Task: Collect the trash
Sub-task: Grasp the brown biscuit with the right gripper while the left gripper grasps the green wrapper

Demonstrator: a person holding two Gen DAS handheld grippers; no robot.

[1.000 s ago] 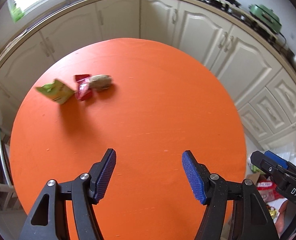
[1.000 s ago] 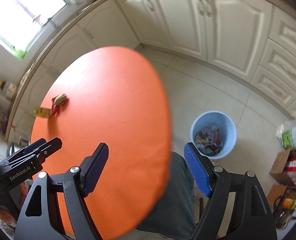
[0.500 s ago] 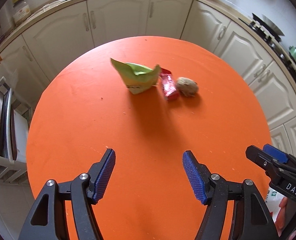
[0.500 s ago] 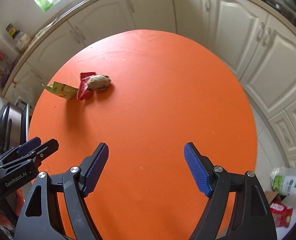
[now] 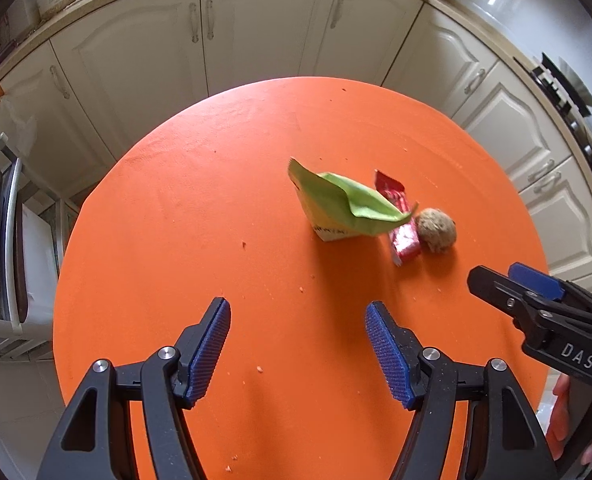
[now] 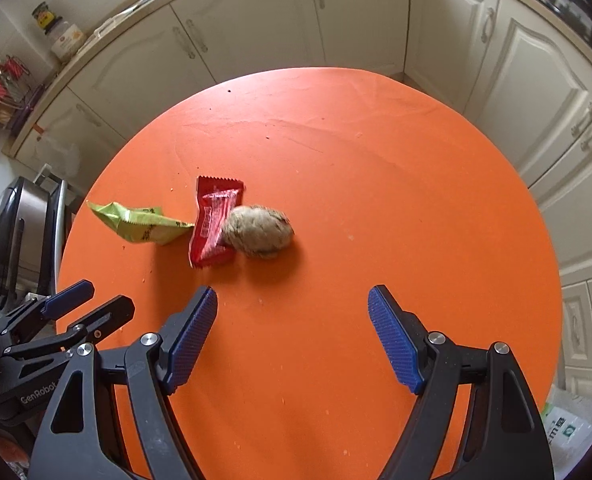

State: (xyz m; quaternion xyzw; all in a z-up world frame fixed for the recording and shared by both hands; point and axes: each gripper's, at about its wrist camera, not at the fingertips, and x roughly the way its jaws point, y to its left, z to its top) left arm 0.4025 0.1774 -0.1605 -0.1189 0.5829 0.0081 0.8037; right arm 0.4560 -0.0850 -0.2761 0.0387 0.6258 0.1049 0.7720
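Note:
Three pieces of trash lie together on the round orange table (image 5: 176, 240): a green snack bag (image 5: 338, 208), a red wrapper (image 5: 402, 232) and a crumpled brown paper ball (image 5: 436, 230). In the right wrist view the green bag (image 6: 140, 226), the red wrapper (image 6: 214, 224) and the ball (image 6: 258, 232) lie just ahead, to the left. My left gripper (image 5: 298, 344) is open and empty, short of the trash. My right gripper (image 6: 292, 340) is open and empty, close to the ball. Each gripper shows in the other's view, the right one (image 5: 536, 312) and the left one (image 6: 68, 312).
Cream kitchen cabinets (image 5: 256, 28) curve around the far side of the table (image 6: 376, 200). A stove (image 5: 568, 88) stands at the right. A steel appliance (image 6: 12, 236) sits left of the table. A white bag (image 6: 568, 428) lies on the floor at lower right.
Both grippers have swung toward the trash and moved closer; the pieces look larger. The blue bin seen a second ago in the right wrist view is out of frame. Both stay open.

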